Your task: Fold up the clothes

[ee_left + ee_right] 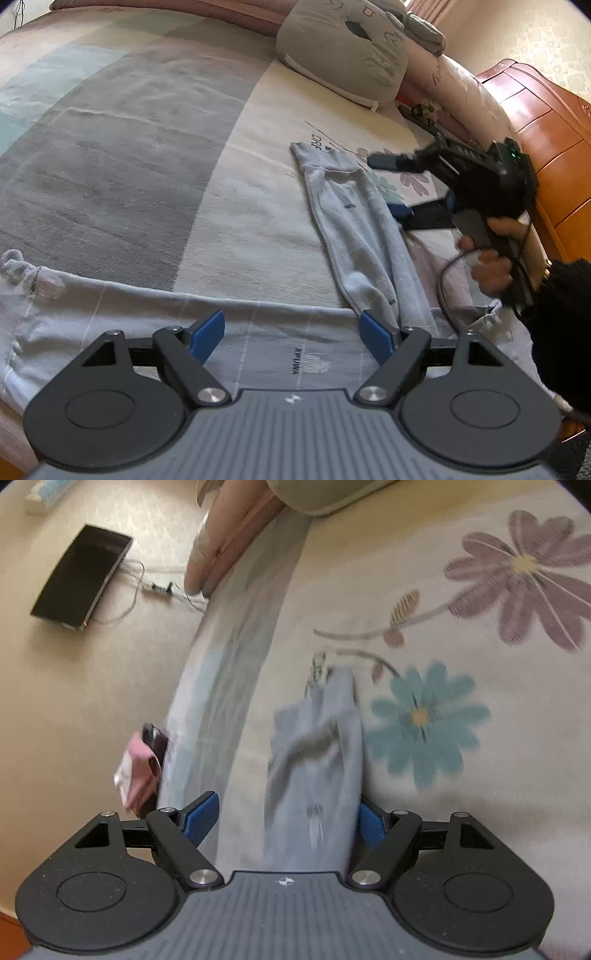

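The left wrist view is taken from low over the bed [155, 155], facing along its length toward the pillows [343, 55] at the upper right of the frame. The right wrist view is aimed steeply down, close above the sheet. The grey garment [354, 229] [317, 760] is shared by the 2 views.

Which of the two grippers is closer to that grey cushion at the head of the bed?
Right. The right gripper sits up beside the sleeve, just below the grey cushion; the left gripper hovers down over the garment's body.
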{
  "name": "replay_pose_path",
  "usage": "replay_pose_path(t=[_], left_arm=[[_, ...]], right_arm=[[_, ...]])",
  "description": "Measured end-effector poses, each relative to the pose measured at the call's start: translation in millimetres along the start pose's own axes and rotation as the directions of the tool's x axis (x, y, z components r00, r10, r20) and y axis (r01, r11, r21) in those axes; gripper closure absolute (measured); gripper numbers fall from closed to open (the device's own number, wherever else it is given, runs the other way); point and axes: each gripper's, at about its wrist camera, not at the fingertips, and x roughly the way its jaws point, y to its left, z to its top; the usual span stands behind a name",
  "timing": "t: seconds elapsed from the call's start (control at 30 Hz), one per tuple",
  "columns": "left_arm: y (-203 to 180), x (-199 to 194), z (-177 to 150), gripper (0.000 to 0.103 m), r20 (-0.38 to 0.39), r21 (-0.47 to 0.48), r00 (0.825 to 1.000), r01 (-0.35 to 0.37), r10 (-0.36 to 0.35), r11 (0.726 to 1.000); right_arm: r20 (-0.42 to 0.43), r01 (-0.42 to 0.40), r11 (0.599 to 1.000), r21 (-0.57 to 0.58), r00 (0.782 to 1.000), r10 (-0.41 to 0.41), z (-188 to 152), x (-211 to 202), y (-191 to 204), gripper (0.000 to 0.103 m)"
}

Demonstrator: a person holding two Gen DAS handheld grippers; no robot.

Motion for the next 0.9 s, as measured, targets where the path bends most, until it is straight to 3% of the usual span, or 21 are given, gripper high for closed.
replay_pose_path(t=[0.13,0.3,0.37,0.43,0.6,0.9], left_arm=[[8.2,0.0,-1.2,0.023,-0.003,-0.011,1.0,0.007,-0.007,1.0],[17.8,-2.0,-4.6,0.021,0.002,-0.027,1.0,0.028,-0.028,0.999],[19.6,-1.1,-4.7,0.02,-0.001,-0.028,1.0,0.022,-0.022,0.999],[19.7,-0.7,-4.4,0.02,-0.003,-0.023,1.0,0.01,-0.01,1.0],[21.6,-6.1,-4.2,0.02,0.0,-0.016,1.0,0.003,-0.003,1.0],[28.7,-24.2,-1.9,0.02,0.02,-0.012,0.999,-0.029,0.029,1.0]], right_arm=[[0.035,0.0,0.999,-0.036,0.999,0.001,6.9,9.7,2.9,0.026],[0.031,-0.002,1.0,-0.025,1.0,0.003,-4.7,7.3,-4.2,0.053],[0.045,0.006,1.0,0.02,0.999,-0.007,2.0,11.7,-15.7,0.083],[0.052,0.007,0.998,0.057,0.999,-0.01,8.2,18.3,-23.6,0.102],[0.062,0.066,0.998,0.006,0.996,-0.066,3.2,19.9,-7.1,0.098],[0.047,-0.016,0.978,-0.207,0.999,0.026,-16.3,2.5,90.9,0.097]])
